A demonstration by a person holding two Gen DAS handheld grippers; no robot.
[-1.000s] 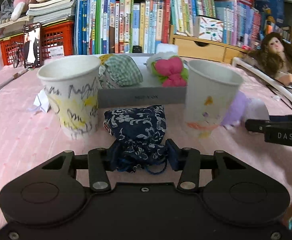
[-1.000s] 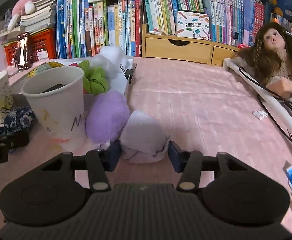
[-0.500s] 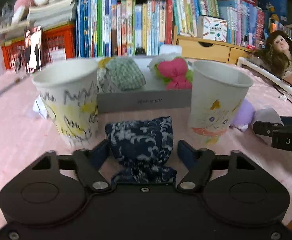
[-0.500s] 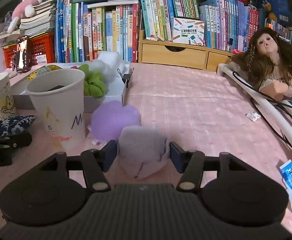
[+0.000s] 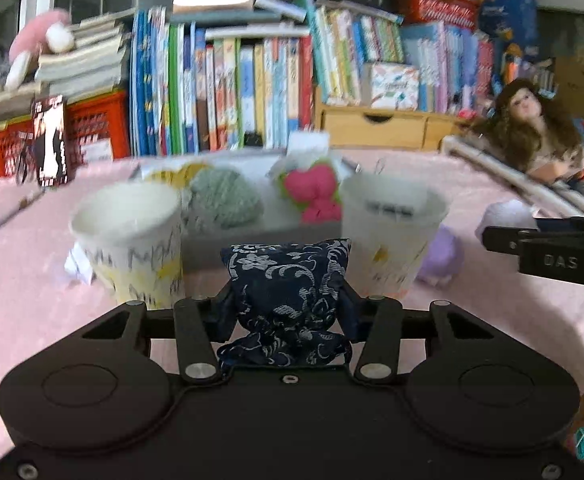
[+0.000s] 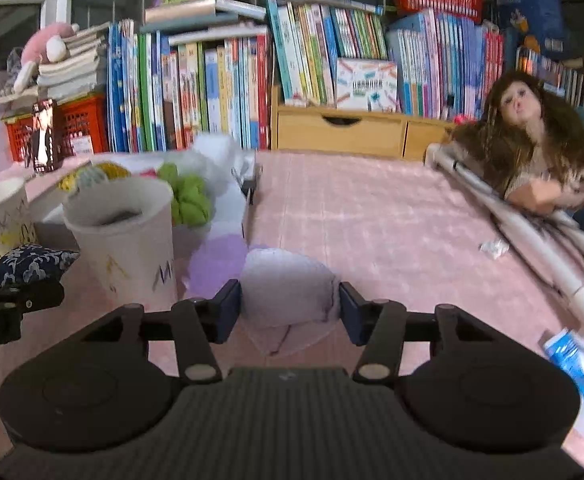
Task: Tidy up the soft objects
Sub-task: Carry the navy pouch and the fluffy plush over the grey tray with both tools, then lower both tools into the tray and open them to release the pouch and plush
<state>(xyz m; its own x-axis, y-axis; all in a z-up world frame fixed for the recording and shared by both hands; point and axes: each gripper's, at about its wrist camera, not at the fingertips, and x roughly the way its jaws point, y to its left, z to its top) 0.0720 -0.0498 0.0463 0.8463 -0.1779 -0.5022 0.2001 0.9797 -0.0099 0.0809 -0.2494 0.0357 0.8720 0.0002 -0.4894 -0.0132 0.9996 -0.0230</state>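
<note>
Two grippers worked side by side over a pink quilted cloth (image 6: 371,220) that covered the surface. Nearest in the left wrist view, the left gripper (image 5: 288,312) had just closed its jaws on a navy floral pouch (image 5: 288,280), its pads pressing both sides so that the fabric bunched at the waist and flared out above the fingers. Nearest in the right wrist view, the right gripper (image 6: 290,308) had likewise just closed on a pale grey soft bundle (image 6: 288,284), squeezed between its blue pads, with a loose fold hanging below them.

Just beyond the pouch stood two paper cups: a scribbled cup (image 5: 132,240) with yellow and black marks to the left, and a white cup (image 5: 391,240) with small drawings to the right. A lilac soft ball (image 5: 439,256) lay on the cloth beside the white cup, touching the grey bundle in the right wrist view.

Behind the cups sat a shallow white box (image 5: 252,232) holding a green checked soft piece (image 5: 224,196), a pink and green one (image 5: 311,192), and white fluff (image 6: 216,160).

Farther back, along the far edge of the cloth, stood a row of books (image 6: 220,92), a red crate (image 5: 96,128), a wooden drawer unit (image 6: 339,128), and, towards the right edge, a doll (image 6: 531,148) with long brown hair leaning on white tubing (image 6: 523,240).
</note>
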